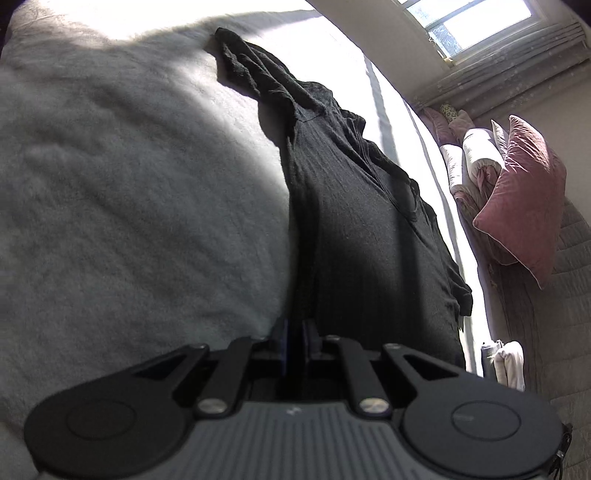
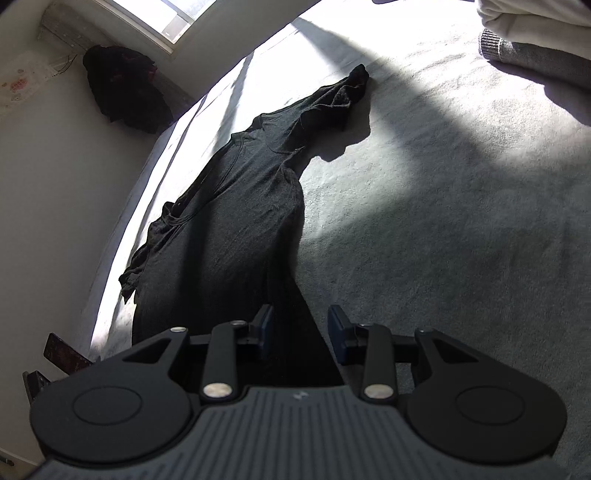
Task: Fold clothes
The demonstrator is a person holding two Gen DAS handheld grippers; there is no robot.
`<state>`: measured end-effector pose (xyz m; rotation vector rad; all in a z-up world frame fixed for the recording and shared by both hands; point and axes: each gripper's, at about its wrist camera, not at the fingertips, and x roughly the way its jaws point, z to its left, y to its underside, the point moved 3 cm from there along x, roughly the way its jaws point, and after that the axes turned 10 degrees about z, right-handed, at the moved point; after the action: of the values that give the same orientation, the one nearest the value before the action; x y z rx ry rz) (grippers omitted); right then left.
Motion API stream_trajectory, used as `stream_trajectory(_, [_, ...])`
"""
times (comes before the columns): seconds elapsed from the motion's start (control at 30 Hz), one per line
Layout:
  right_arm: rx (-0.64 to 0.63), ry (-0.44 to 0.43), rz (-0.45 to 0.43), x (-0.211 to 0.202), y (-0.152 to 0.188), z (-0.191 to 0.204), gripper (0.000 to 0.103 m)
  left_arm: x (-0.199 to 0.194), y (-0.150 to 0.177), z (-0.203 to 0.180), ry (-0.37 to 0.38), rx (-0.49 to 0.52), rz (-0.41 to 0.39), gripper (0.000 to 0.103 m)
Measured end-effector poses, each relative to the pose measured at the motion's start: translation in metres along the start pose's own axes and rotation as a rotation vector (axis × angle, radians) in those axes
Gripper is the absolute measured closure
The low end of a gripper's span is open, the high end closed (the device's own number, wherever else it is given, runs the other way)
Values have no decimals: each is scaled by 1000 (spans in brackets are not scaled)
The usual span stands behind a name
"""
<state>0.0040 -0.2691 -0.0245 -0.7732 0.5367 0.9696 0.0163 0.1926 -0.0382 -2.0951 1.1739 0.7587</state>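
A black shirt [image 1: 351, 206] lies stretched lengthwise on a pale fuzzy blanket [image 1: 129, 184], one sleeve [image 1: 236, 51] reaching toward the far end. My left gripper [image 1: 295, 332] is shut on the shirt's near hem, with the dark cloth pinched between its pads. In the right wrist view the same shirt [image 2: 236, 221] runs away from me, its sleeve [image 2: 347, 88] in sunlight. My right gripper [image 2: 301, 328] stands open over the near hem. Black cloth lies between its blue-padded fingers [image 2: 338, 325], and the pads do not press on it.
The blanket [image 2: 443, 221] spreads wide beside the shirt. Pink pillows [image 1: 524, 192] are stacked past the bed's edge under a window [image 1: 472, 22]. A dark heap of clothes [image 2: 122, 88] sits by the wall. A grey knit piece [image 2: 535, 62] lies at the far right.
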Motion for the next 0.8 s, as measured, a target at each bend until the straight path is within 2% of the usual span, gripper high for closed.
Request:
stream_trajectory(0.07, [-13,17,6,0,8,2,68,0,6,-2,-3,4,5,95])
stream_trajectory(0.1, [-20,25,9,0,12,3,73,0,9,-3,-10,12,8,97])
stream_trajectory(0.13, [-26,34,12,-1,16,5,90,-1,12,-6,-30,23,0,101])
stream_trajectory(0.17, [-61,94,13,1,20,8,101,-3,15,-8,-55,32,-17,101])
stream_trajectory(0.27, [-49,183,-57,-11,24,3,102,-22,21,-2,-142,-19,-106,102])
stream_trajectory(0.3, [-28,203,-80,-17,23,-3,102,-26,21,1,-152,-27,-117,102])
stream_trajectory(0.37, [-22,195,-68,-20,22,-12,102,-28,21,6,-149,-13,-108,101])
stream_trajectory(0.47, [-48,159,-41,-20,21,-10,96,-25,16,8,-106,-10,-70,96])
stream_trajectory(0.5, [-47,147,-38,-20,19,-10,89,-25,12,9,-88,-21,-64,91])
stream_trajectory(0.53, [-43,136,-38,-20,16,-9,89,-24,9,10,-68,-32,-60,88])
stream_trajectory(0.6, [-19,98,-50,-19,6,-8,88,-23,1,11,-37,-63,-69,77])
stream_trajectory(0.67, [21,50,-63,-16,-6,-9,84,-20,-6,12,-8,-99,-83,71])
stream_trajectory(0.73, [66,0,-79,-12,-18,-11,67,-15,-14,12,12,-122,-92,70])
stream_trajectory(0.8, [106,-38,-90,-4,-30,-12,65,-10,-22,12,31,-144,-103,70])
